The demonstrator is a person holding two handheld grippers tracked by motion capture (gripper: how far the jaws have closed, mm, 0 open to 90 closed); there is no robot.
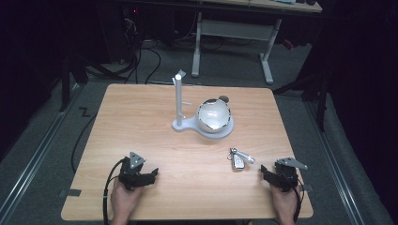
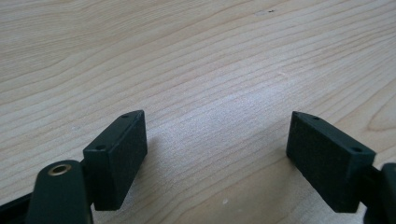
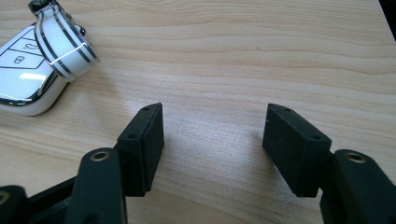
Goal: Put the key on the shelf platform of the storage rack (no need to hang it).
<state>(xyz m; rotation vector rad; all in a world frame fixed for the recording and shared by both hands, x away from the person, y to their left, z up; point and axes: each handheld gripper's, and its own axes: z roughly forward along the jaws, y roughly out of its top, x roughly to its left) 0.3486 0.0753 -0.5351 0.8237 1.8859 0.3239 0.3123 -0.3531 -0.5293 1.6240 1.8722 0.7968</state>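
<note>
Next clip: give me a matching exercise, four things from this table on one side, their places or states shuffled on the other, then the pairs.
Things:
1. car key
2. bowl
3. left gripper
4. white post

Places or states:
A. upright at the stand's left end
B. lying flat on the table, a little left of the right gripper
C. tipped on its side on the white stand
D. jaws open over bare wood

Pairs: 1-B, 2-C, 3-D, 4-A

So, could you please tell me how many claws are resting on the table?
2: the left claw near the table's front-left edge, the right claw front-right, beside the car key.
</note>
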